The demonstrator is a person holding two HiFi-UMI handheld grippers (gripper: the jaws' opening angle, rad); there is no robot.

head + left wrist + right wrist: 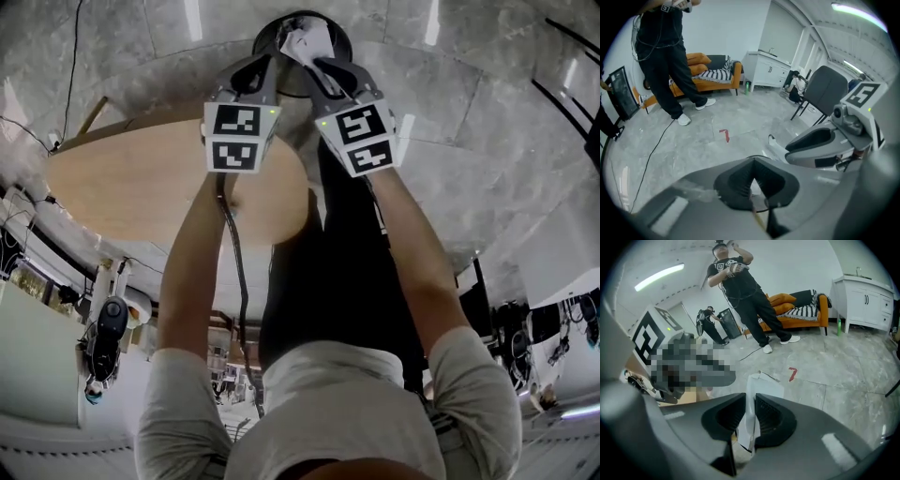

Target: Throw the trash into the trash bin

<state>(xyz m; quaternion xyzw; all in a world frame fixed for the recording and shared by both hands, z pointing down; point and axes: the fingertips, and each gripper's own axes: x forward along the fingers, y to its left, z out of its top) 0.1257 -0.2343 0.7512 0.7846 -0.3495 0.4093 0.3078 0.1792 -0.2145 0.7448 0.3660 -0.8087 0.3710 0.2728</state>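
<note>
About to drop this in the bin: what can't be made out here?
Bin inside: head view, paper, left gripper and right gripper cover it.
Left gripper view: own jaws hide nearly all the bin; white sliver between them too small to identify.
Right gripper view: jaws and paper hide the bin; mosaic blurs the left gripper.

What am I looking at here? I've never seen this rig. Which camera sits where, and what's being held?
There is no robot. A person holds a two-jaw gripper in each hand. The head view looks down from the person's head, and the other two cameras ride on the grippers, looking along their jaws. The right gripper is clamped on a white piece of paper, which the head view shows over a dark round trash bin. The left gripper has its jaws together, with nothing clearly between them. A wooden table stands beside the bin.
</note>
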